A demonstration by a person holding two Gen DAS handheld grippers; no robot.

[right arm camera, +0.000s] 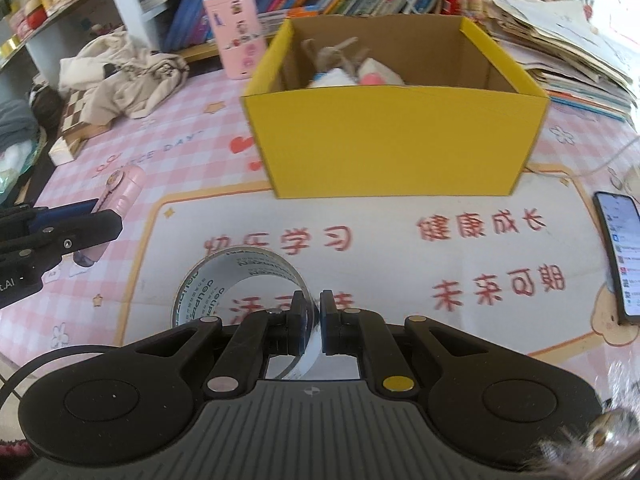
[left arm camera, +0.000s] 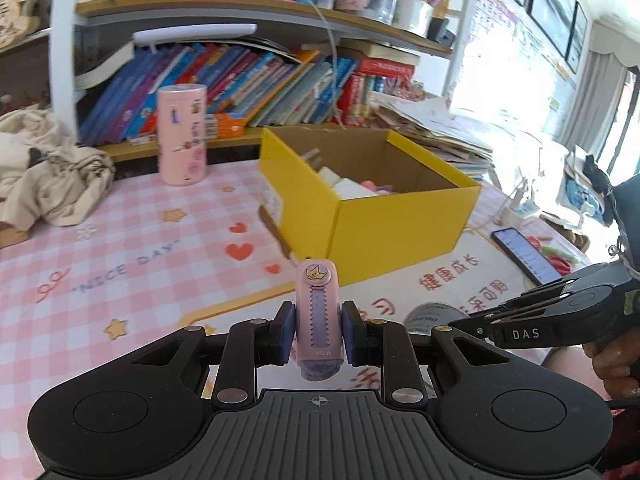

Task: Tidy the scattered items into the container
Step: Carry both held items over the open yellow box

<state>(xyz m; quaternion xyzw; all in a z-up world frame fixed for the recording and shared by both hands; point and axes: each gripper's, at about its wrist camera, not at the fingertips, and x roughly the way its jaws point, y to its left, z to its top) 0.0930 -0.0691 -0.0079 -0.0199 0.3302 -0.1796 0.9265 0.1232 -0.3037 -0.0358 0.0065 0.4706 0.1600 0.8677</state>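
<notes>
Clamped between the blue pads of the left gripper (left arm camera: 318,330) is a pink eraser (left arm camera: 318,316), a slide-out kind with a crown sticker near its top; it stands upright in the jaws, lifted off the desk (left arm camera: 120,240). Just to its right, the right gripper (right arm camera: 314,322) pinches the wall of a clear tape roll (right arm camera: 240,280), jaws clenched on the thin band (one finger inside the ring, one outside), and the roll hangs over the near part of the desk's white mat (right arm camera: 400,248) with red characters.

Beyond both grippers the yellow box (right arm camera: 396,140) sits open at the mat's far edge, toward the middle of the desk, apart from eraser and tape. A few soft and pale things already lie inside against its back left corner; what they are I cannot tell. A phone (right arm camera: 620,256) lies face up near the desk's right edge, screen lit.

Farther back, a pink canister (left arm camera: 182,134) stands upright left of the box, and a crumpled cream cloth (left arm camera: 48,168) is heaped at the far left edge. Books (left arm camera: 240,88) lean along the low shelf behind the desk.
</notes>
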